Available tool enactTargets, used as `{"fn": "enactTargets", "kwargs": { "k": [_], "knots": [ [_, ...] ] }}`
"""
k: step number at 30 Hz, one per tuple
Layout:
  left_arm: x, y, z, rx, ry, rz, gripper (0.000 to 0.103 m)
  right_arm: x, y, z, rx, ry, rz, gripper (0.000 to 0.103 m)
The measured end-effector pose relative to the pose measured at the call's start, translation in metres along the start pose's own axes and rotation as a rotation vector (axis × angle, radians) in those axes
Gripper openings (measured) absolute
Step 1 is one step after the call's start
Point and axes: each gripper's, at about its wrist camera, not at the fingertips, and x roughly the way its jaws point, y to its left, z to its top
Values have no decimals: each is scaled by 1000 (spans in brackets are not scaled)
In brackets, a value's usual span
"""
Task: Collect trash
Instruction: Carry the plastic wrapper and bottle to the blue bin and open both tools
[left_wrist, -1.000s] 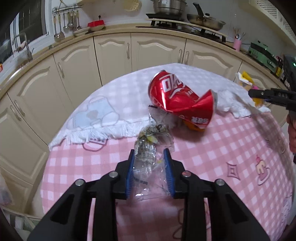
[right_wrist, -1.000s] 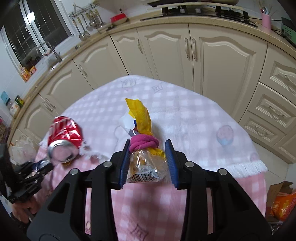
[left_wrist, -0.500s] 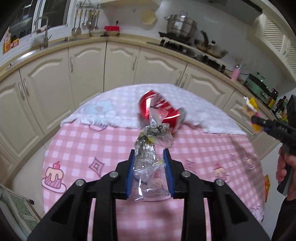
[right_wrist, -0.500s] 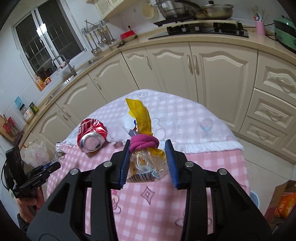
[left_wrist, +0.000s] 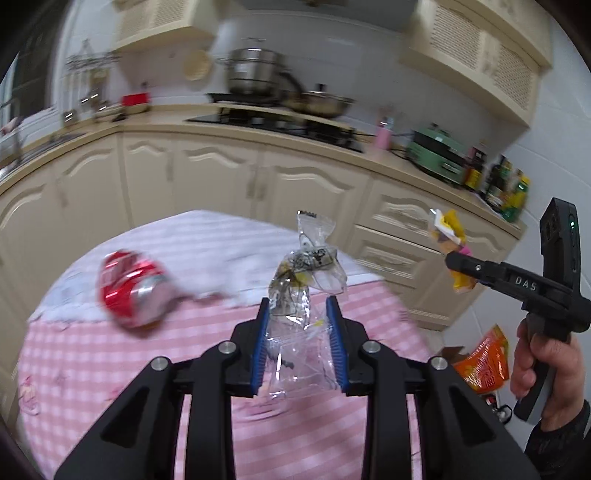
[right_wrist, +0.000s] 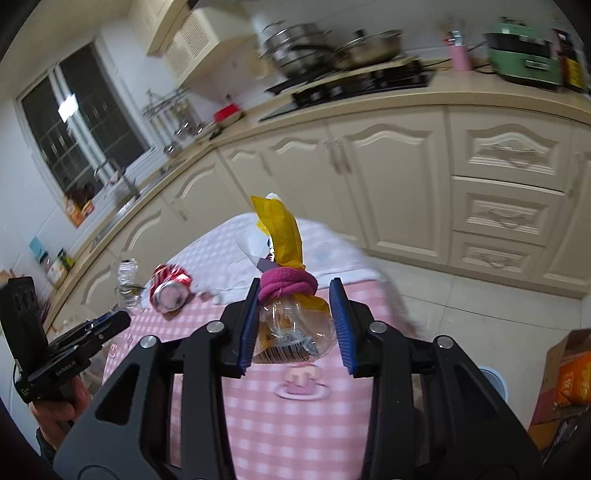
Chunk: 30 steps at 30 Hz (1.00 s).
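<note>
The surface (left_wrist: 92, 369), round and draped in a pink checked cloth with a white fringed cloth over its far half, carries only 1 piece of rubbish: a crushed red can (left_wrist: 135, 293), lying on its side near the far-left edge where the 2 cloths meet. Its white lettering is too blurred to read.

The left tongs (left_wrist: 297, 341) pinch a crumpled clear plastic wrapper (left_wrist: 303, 295) between the blue pads, the loose twisted end standing up beyond the tips. Held raised above the near edge of the surface, it is probably on its way to a bin, though none can be identified in view.

The right tongs (right_wrist: 297, 325) are clamped on a clear bag with a yellow top (right_wrist: 282, 236), cinched by a magenta band (right_wrist: 288, 285). A barcode label (right_wrist: 280, 356) shows on the bag's lower side, digits unreadable. Gripping below the band likely keeps the contents from spilling out.

From the left wrist view, the right tool's arm reads "DAS". From the right wrist view, the left tool bears small print that seems to say "GenRobot.AI".

The can appears to be the piece left to collect.
</note>
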Motion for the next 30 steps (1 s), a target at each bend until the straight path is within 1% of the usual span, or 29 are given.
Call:
{"fn": "enactTargets", "kwargs": {
  "k": [2, 3, 5, 9, 12, 15, 17, 20, 23, 25, 29, 30],
  "knots": [
    [10, -23, 2, 22, 9, -32, 28, -17, -23, -3, 36, -24, -25, 36],
    [20, -42, 4, 40, 20, -56, 28, -23, -34, -3, 54, -32, -39, 36],
    [33, -65, 6, 61, 35, -87, 28, -39, -60, -8, 93, -52, -81, 36],
    [66, -122, 2, 116, 87, -169, 28, -65, -117, -25, 196, -72, -161, 36],
    [98, -166, -10, 164, 159, -225, 28, -73, -164, -45, 288, -54, -229, 36],
    [137, -207, -29, 198, 276, -272, 29, -72, -210, -73, 385, -11, -287, 36],
    [160, -228, -42, 211, 345, -295, 29, -67, -236, -94, 452, 25, -307, 36],
    [202, -259, -69, 232, 468, -311, 29, -51, -269, -123, 539, 86, -322, 36],
    [236, -277, -89, 246, 542, -288, 29, -39, -293, -148, 606, 133, -329, 36],
    [255, -285, -100, 251, 579, -270, 29, -31, -302, -158, 630, 158, -331, 36],
    [282, -302, -113, 275, 629, -258, 29, -13, -318, -179, 670, 202, -324, 37],
    [289, -306, -116, 281, 645, -256, 30, -6, -324, -184, 690, 214, -318, 38]
  ]
}}
